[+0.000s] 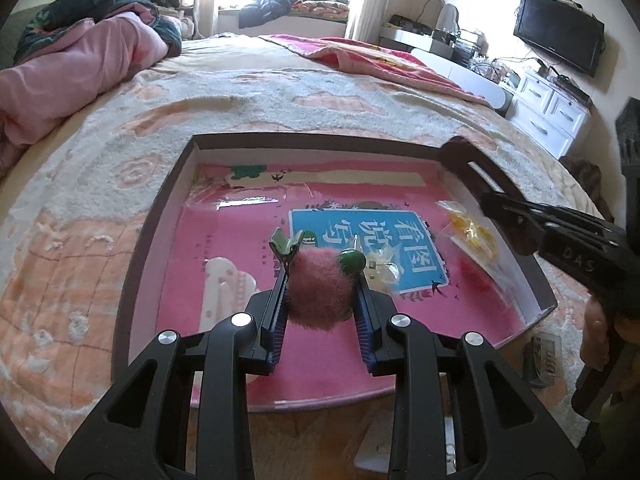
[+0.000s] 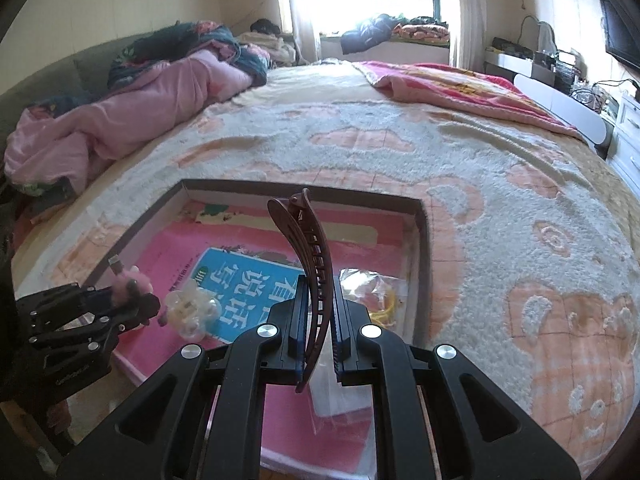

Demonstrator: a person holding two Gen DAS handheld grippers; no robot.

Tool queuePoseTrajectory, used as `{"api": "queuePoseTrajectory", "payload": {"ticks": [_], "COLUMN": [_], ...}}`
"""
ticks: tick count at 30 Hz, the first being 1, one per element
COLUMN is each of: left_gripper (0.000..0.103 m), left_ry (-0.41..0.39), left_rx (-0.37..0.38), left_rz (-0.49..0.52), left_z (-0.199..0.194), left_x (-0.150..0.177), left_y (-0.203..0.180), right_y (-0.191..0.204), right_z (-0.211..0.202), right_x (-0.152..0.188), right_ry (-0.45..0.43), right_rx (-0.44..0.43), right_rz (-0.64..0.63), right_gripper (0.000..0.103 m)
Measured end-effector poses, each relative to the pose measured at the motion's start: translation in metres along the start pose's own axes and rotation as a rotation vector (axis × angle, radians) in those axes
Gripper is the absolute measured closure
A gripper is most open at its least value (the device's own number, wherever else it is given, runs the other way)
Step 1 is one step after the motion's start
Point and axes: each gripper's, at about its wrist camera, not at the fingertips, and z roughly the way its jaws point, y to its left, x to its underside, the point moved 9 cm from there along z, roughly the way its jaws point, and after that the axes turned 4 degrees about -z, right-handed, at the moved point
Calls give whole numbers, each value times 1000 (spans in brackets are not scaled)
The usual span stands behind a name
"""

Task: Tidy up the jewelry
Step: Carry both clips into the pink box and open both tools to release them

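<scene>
My left gripper (image 1: 320, 276) is shut on a pink fluffy hair clip (image 1: 318, 292) with a green metal clasp and a green button, held over the shallow brown-rimmed box (image 1: 304, 138) on the bed. My right gripper (image 2: 318, 288) is shut on a long brown curved hair clip (image 2: 306, 248) that stands upright between its pads, above the same box (image 2: 300, 190). Inside the box lie a pink book with a blue label (image 1: 360, 236), a clear plastic hair piece (image 2: 192, 310), and a bag with yellow and red items (image 1: 472, 232). Each gripper shows in the other's view.
The box rests on a fluffy cream and peach bedspread (image 2: 500, 200). A pink quilt (image 1: 76, 64) is heaped at the far left, a pink blanket (image 2: 460, 88) at the far right. White drawers (image 1: 548, 108) and a wall television (image 1: 560, 30) stand beyond the bed.
</scene>
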Motion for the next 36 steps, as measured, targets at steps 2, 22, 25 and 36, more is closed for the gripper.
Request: {"api": "queuePoseTrajectory", "payload": {"ticks": [2, 22, 25, 36], "left_gripper": [81, 80, 80, 68], "left_ry": [2, 50, 59, 50], "left_rx": [5, 18, 24, 26], "left_rz": [4, 6, -6, -19], "left_z": [1, 10, 10, 4], "left_x": [0, 10, 13, 13], "left_y": [-2, -4, -2, -2], "right_y": [2, 7, 4, 3], "right_z": [9, 34, 30, 2], "right_x": [0, 12, 14, 15], "right_ry": [21, 101, 94, 35], "right_rx": [-2, -32, -41, -45], "right_rz": [-7, -5, 9, 27], "right_gripper": [93, 90, 85, 56]}}
